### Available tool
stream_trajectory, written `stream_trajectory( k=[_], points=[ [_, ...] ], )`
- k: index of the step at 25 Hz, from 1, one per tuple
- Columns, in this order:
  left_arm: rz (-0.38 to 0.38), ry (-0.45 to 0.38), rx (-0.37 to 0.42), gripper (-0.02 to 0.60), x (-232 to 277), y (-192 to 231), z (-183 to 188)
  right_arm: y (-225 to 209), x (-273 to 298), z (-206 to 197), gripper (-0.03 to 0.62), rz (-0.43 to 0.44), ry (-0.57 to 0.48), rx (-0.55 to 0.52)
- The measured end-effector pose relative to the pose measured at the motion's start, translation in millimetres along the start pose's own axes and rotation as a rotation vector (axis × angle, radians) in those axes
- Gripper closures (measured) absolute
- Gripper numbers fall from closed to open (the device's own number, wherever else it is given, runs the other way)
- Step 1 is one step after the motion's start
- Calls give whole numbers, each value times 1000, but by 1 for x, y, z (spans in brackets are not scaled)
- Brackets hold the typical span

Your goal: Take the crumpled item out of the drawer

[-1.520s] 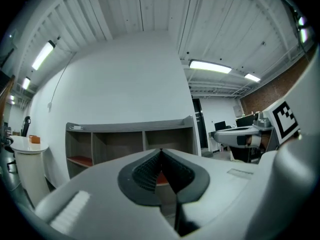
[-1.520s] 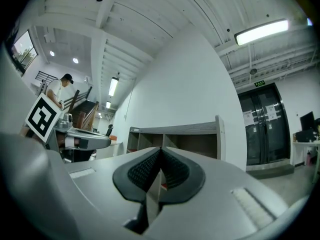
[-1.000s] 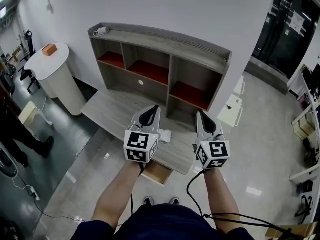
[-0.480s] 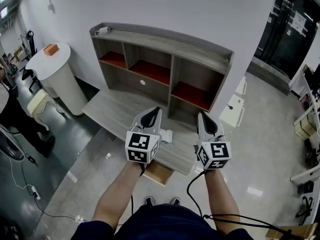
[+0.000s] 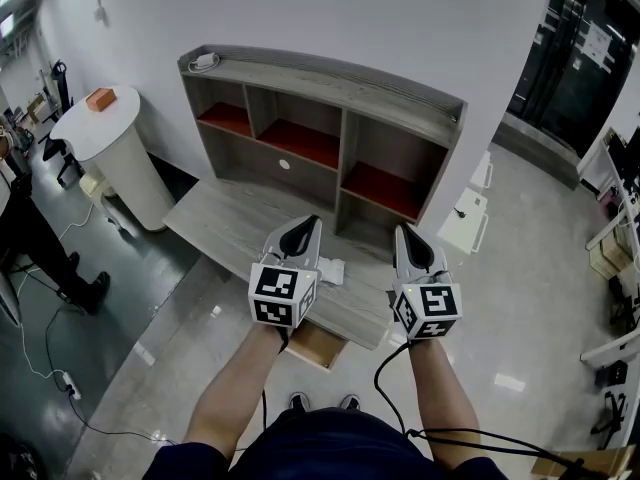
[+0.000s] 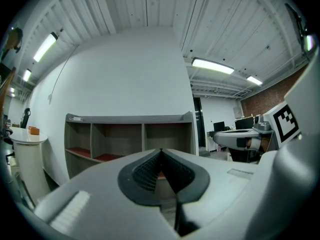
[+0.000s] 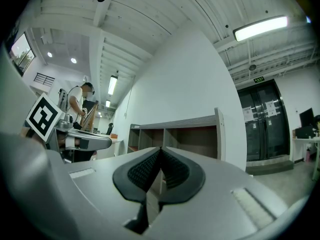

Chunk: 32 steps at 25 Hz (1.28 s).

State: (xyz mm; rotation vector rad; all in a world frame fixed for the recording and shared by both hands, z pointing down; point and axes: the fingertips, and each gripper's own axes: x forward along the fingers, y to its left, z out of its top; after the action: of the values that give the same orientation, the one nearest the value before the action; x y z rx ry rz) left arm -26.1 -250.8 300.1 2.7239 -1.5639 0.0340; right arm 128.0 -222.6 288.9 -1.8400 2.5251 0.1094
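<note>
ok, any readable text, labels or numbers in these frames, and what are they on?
Nothing in these frames can be quoted as readable text.
Marker cubes: black-and-white square patterns only, no words or numbers.
Sign above the dark doors: too small to read.
Paper sheets on the dark doors: print too small and blurred to read.

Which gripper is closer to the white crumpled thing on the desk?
Left. The left hand-held gripper hovers right beside the white crumpled thing; the right hand-held gripper is farther off, on its other side.
</note>
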Motion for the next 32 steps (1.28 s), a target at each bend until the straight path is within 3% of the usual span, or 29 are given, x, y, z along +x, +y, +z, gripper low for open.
stream_trajectory(
  k=[32],
  points=[
    [28,19,-3,577,5,-4,-8,-9,0,-5,588,33,9,-6]
  ],
)
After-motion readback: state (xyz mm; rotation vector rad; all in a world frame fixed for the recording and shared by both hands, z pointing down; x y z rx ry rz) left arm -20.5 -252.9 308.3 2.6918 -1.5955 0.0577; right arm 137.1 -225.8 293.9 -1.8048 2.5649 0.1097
